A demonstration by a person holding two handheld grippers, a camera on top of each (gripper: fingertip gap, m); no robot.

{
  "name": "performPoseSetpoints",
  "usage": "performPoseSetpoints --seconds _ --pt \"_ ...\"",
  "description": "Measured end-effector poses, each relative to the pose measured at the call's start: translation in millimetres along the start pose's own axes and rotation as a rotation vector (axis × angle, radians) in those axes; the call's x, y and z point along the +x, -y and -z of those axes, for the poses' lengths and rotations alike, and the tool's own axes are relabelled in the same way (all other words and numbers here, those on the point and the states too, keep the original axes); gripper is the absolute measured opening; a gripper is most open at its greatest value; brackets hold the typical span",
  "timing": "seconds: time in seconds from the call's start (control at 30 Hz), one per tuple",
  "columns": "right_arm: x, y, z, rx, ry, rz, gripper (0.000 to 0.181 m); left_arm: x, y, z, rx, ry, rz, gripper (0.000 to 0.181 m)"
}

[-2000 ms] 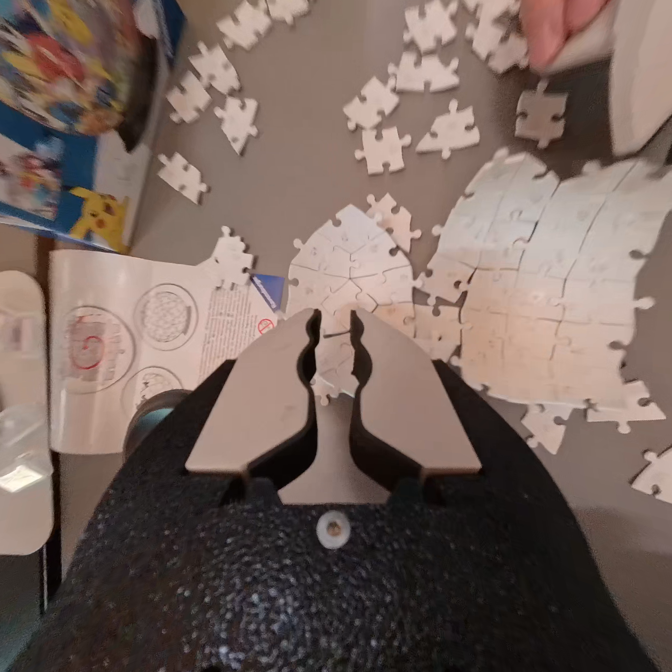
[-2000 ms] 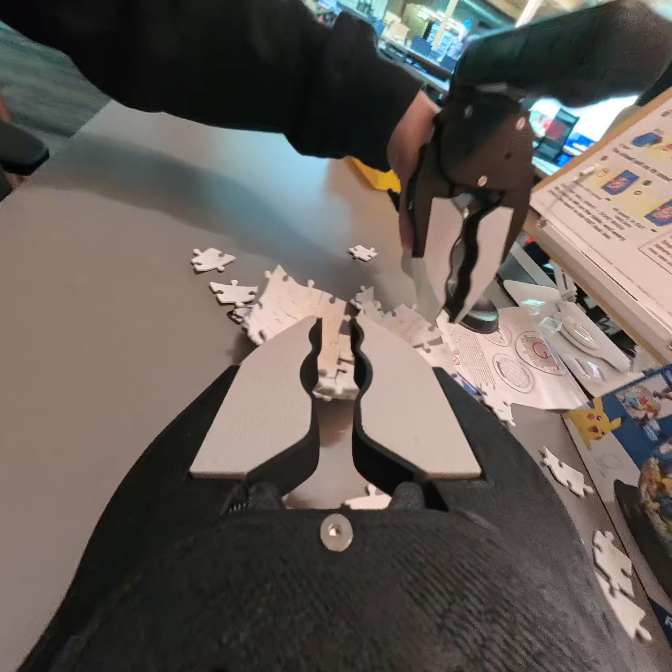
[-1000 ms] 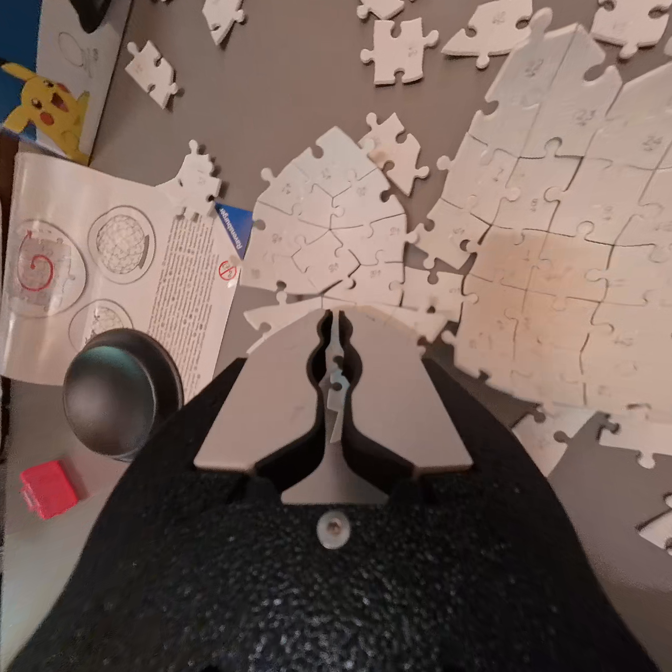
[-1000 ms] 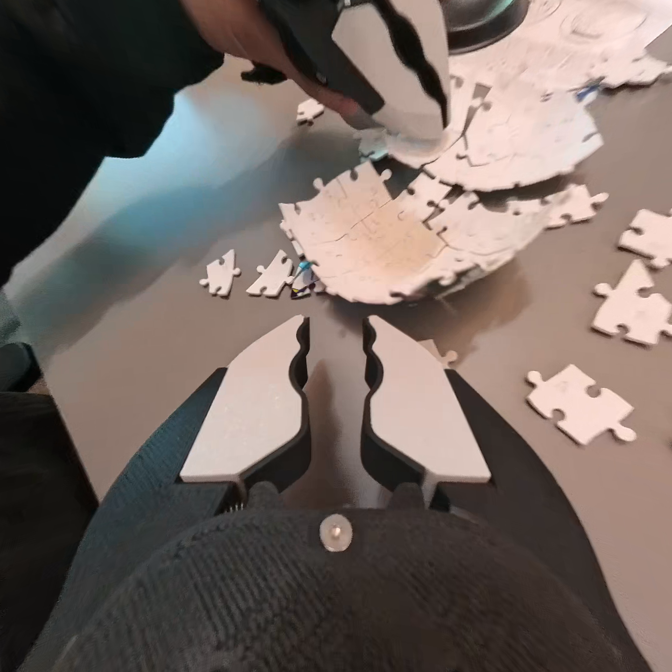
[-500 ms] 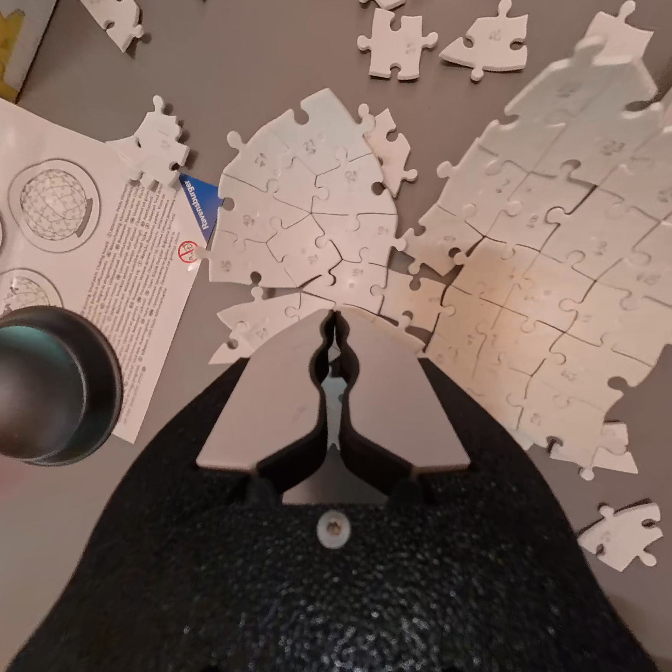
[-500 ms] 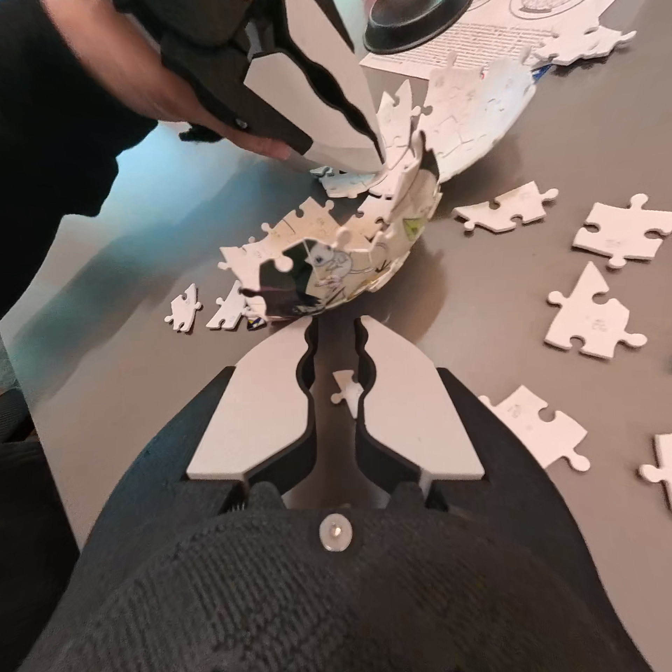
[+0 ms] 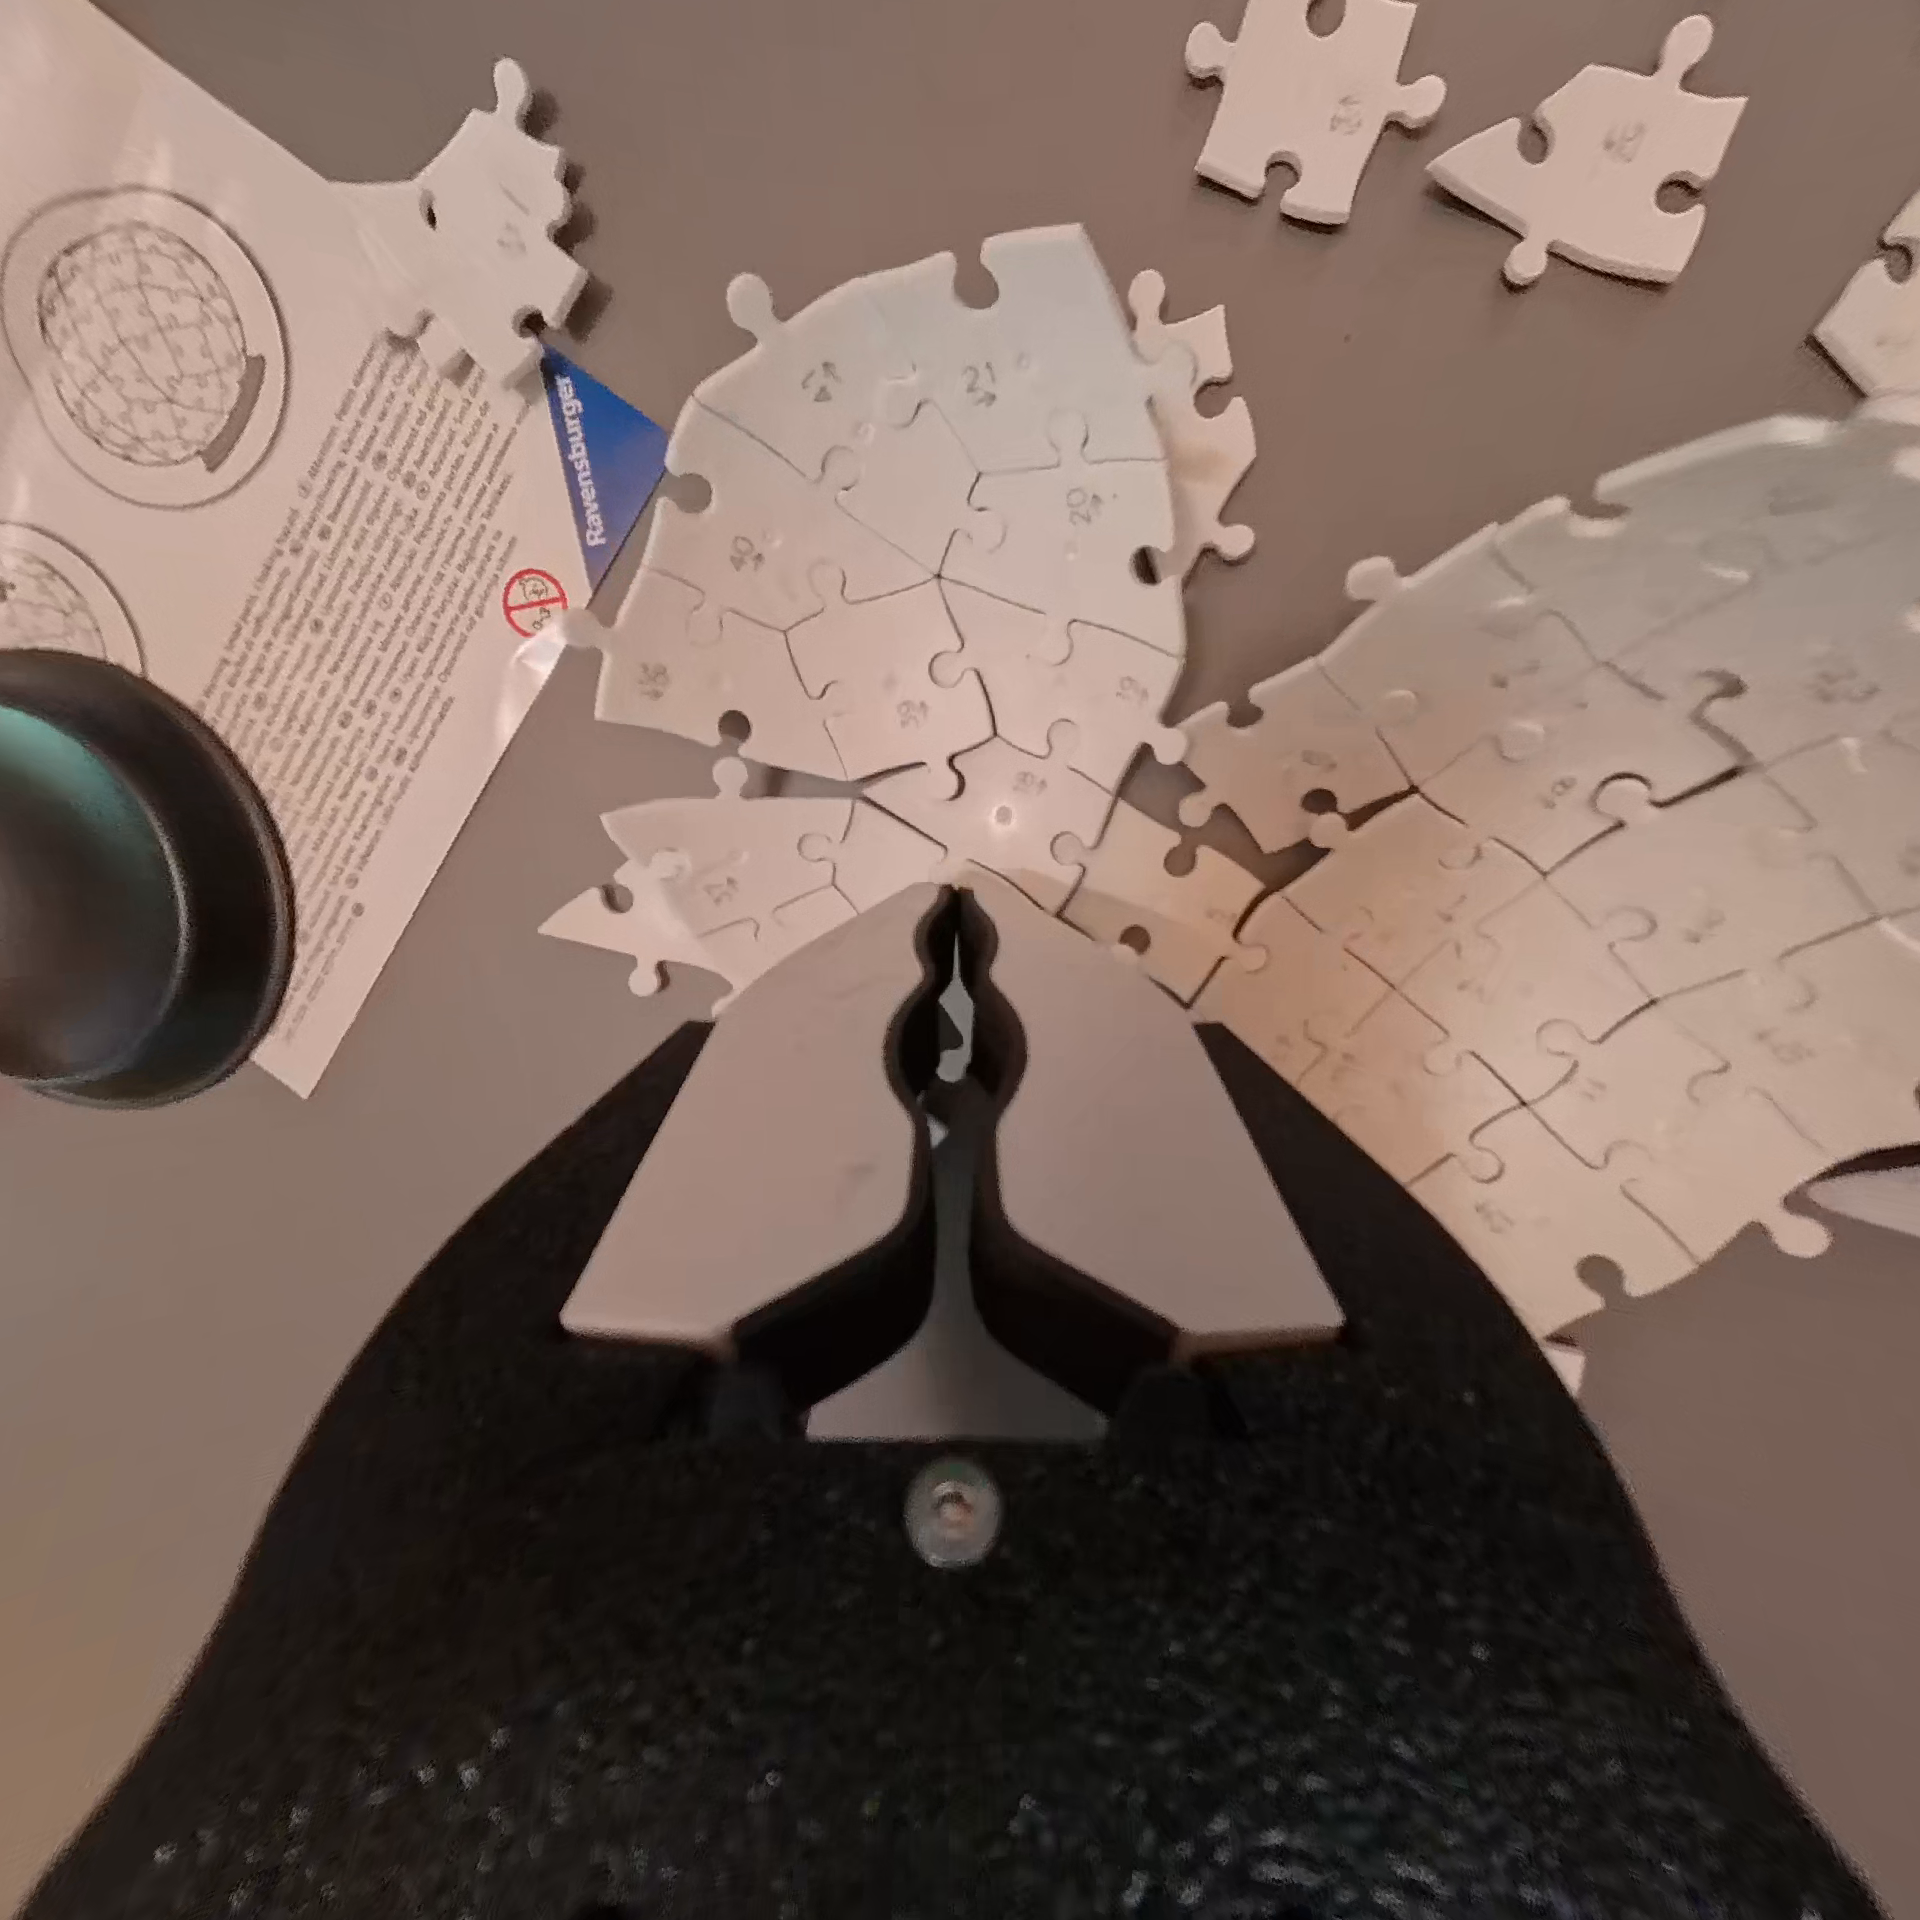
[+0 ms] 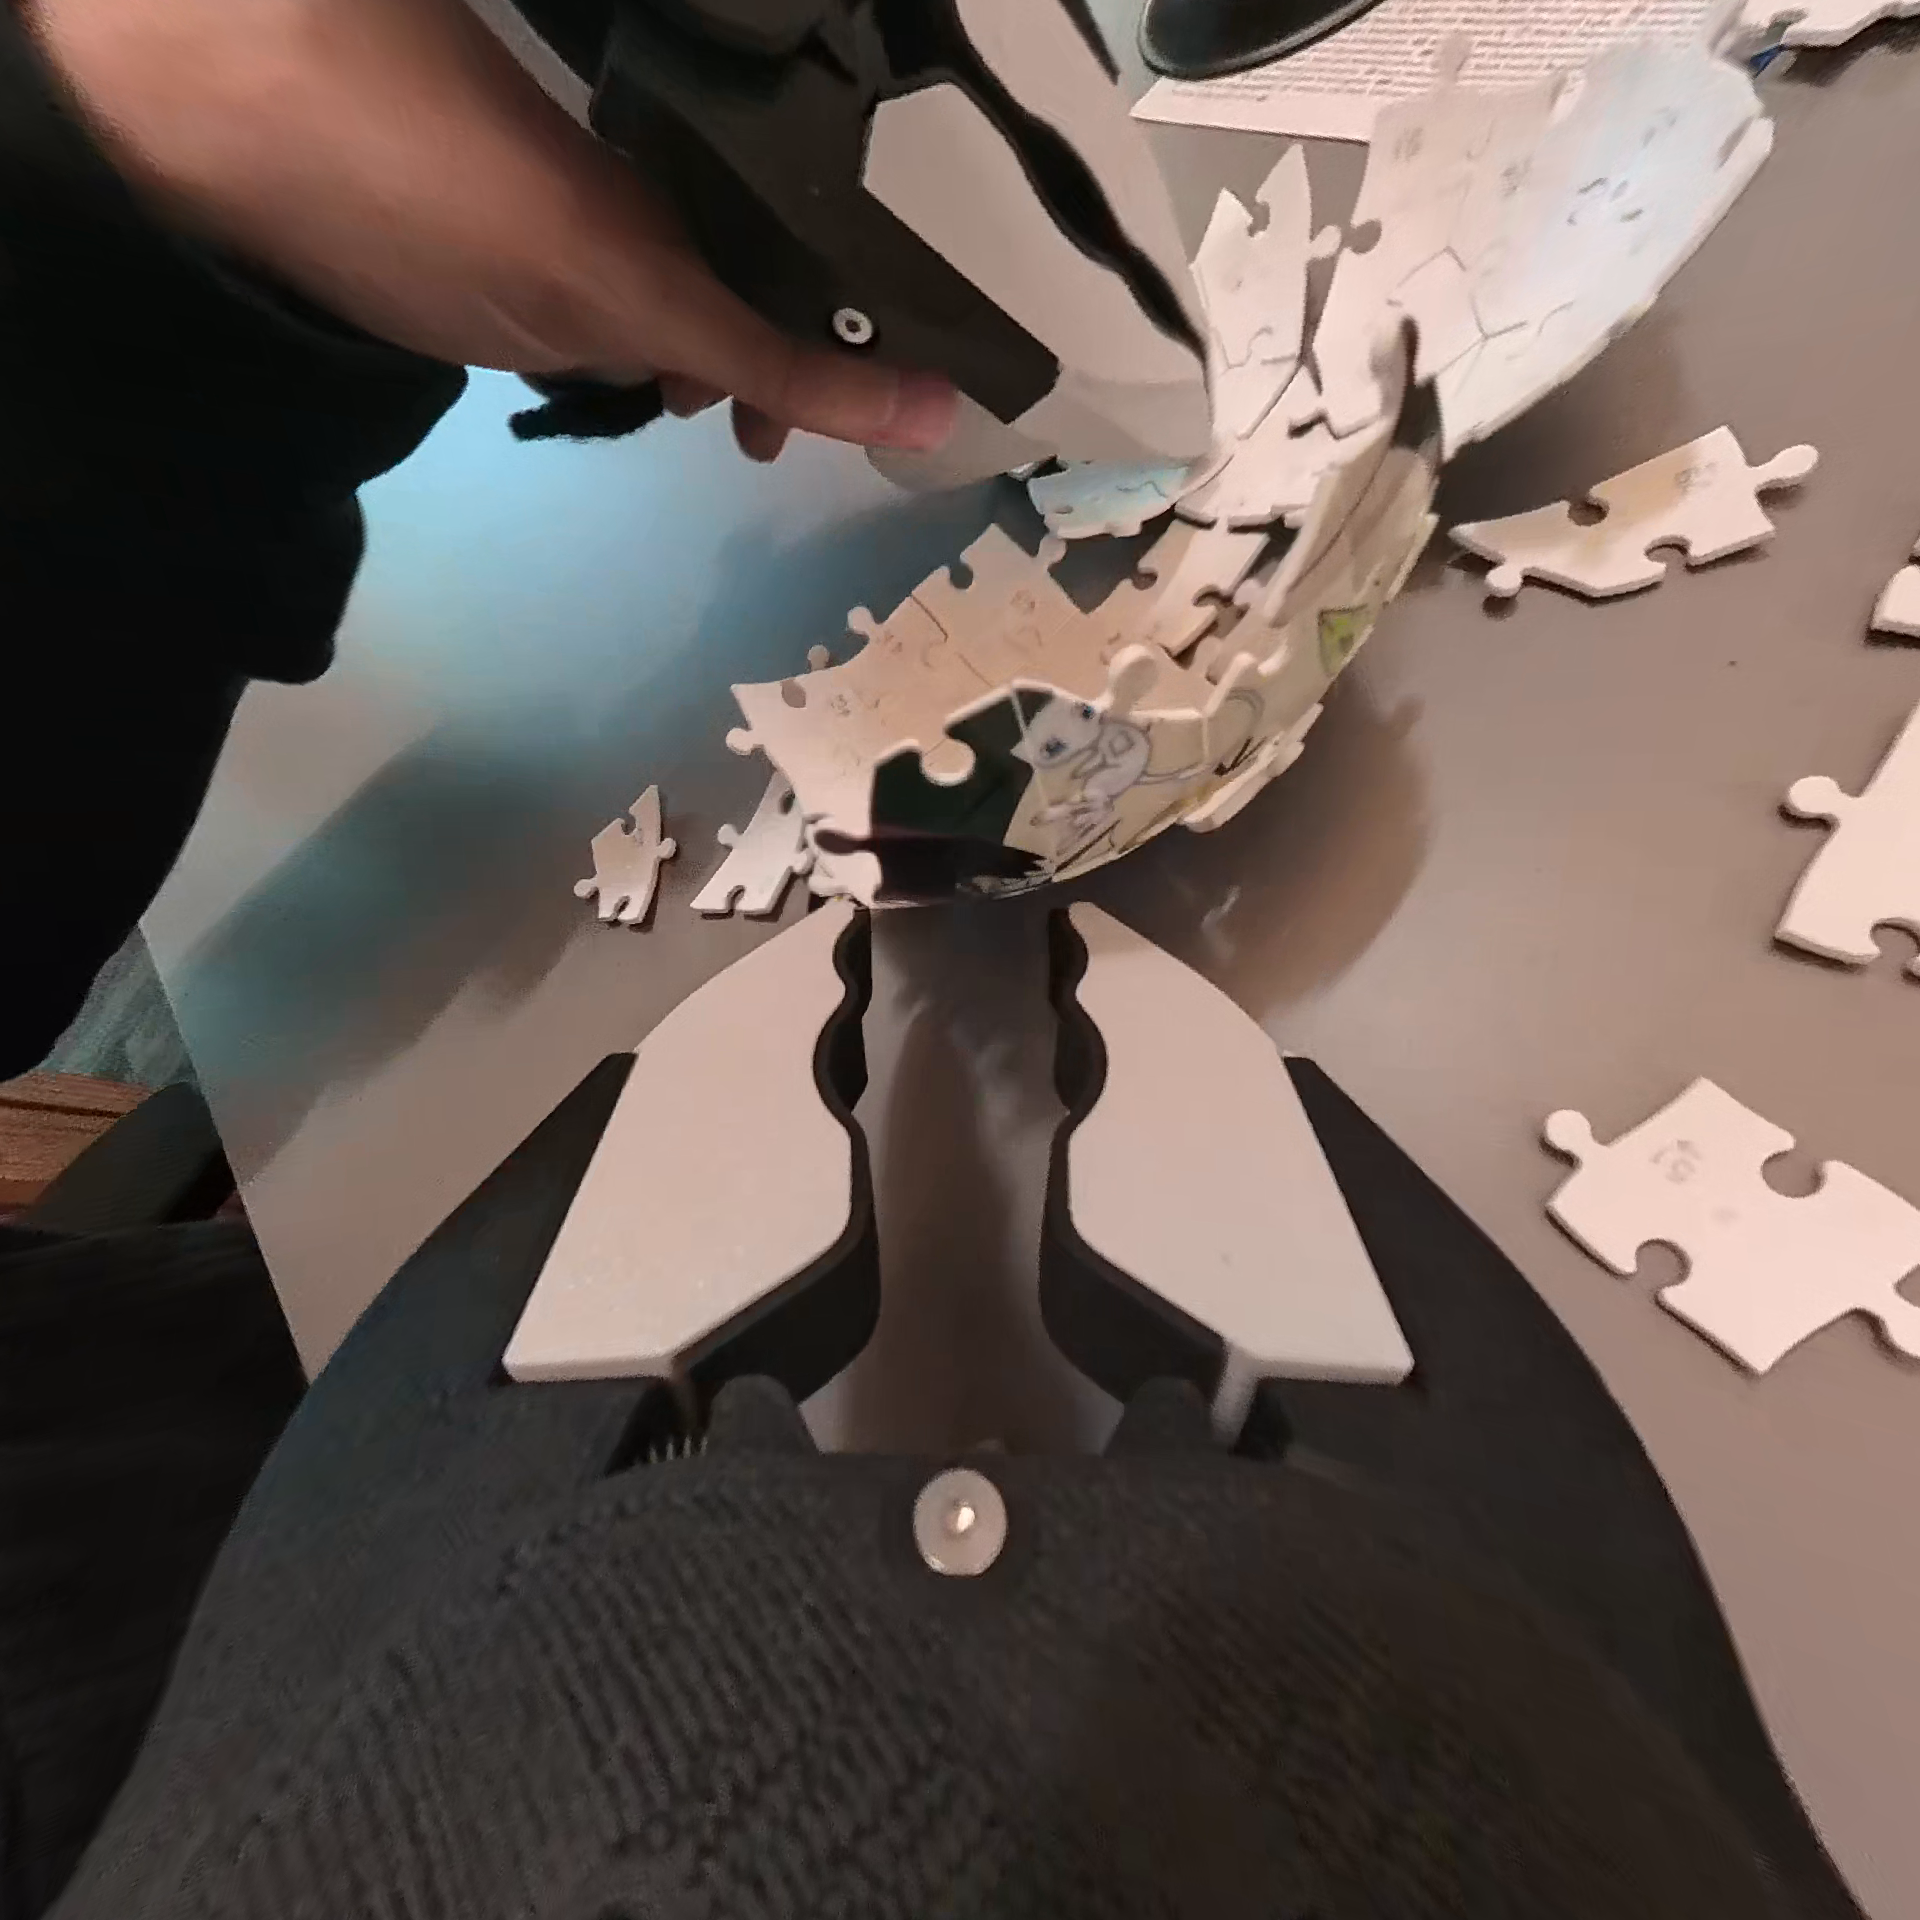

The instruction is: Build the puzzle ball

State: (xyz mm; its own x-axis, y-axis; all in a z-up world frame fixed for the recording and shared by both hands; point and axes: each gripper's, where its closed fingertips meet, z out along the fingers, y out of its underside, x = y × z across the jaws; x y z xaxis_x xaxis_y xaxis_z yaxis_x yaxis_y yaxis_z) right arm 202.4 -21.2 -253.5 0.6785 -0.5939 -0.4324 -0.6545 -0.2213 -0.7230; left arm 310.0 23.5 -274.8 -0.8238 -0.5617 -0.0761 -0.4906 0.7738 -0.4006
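Note:
The partly built puzzle ball is a curved white shell of joined pieces [image 7: 1558,883] joined to a round cap section [image 7: 904,540]. My left gripper [image 7: 956,904] is shut on the shell's edge where the two sections meet. In the right wrist view the shell [image 8: 1091,748] is tilted up on its rim on the grey table [image 8: 1455,935], printed side showing, and a hand holds the left gripper [image 8: 1184,343] at its upper edge. My right gripper [image 8: 956,925] is open and empty, its tips just short of the shell's lower rim.
Loose white pieces lie to the right [image 8: 1745,1216] [image 8: 1621,520] and left [image 8: 623,852] of the shell, and beyond it [image 7: 1320,104]. An instruction sheet [image 7: 260,468] with a piece on it [image 7: 499,229] and a black round stand [image 7: 104,862] are at the left. The gap from one gripper's tips to the other's is roughly 12 cm.
My left gripper has closed on the shell's edge and tipped the shell up off the table. My right gripper has opened wider and come close under the raised rim.

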Motion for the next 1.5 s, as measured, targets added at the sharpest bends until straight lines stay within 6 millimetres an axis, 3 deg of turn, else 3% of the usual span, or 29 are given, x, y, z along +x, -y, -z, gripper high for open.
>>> performPoseSetpoints --seconds 0.27,0.43,0.77,1.5 --pt "27.2 13.0 22.8 0.084 -0.041 -0.05 0.038 7.3 -2.7 2.3 -0.052 0.003 0.051 0.0" --pt "53.1 25.8 39.2 0.136 -0.09 -0.057 0.037 25.2 -3.9 3.4 -0.091 -0.07 0.055 0.0" --pt "90.2 49.7 45.0 0.211 -0.081 -0.071 0.036 50.3 6.0 1.2 -0.089 -0.163 0.096 0.003" --pt "71.9 83.0 30.9 0.29 0.235 -0.043 0.042 52.5 21.4 -3.4 -0.062 -0.167 0.063 0.001"
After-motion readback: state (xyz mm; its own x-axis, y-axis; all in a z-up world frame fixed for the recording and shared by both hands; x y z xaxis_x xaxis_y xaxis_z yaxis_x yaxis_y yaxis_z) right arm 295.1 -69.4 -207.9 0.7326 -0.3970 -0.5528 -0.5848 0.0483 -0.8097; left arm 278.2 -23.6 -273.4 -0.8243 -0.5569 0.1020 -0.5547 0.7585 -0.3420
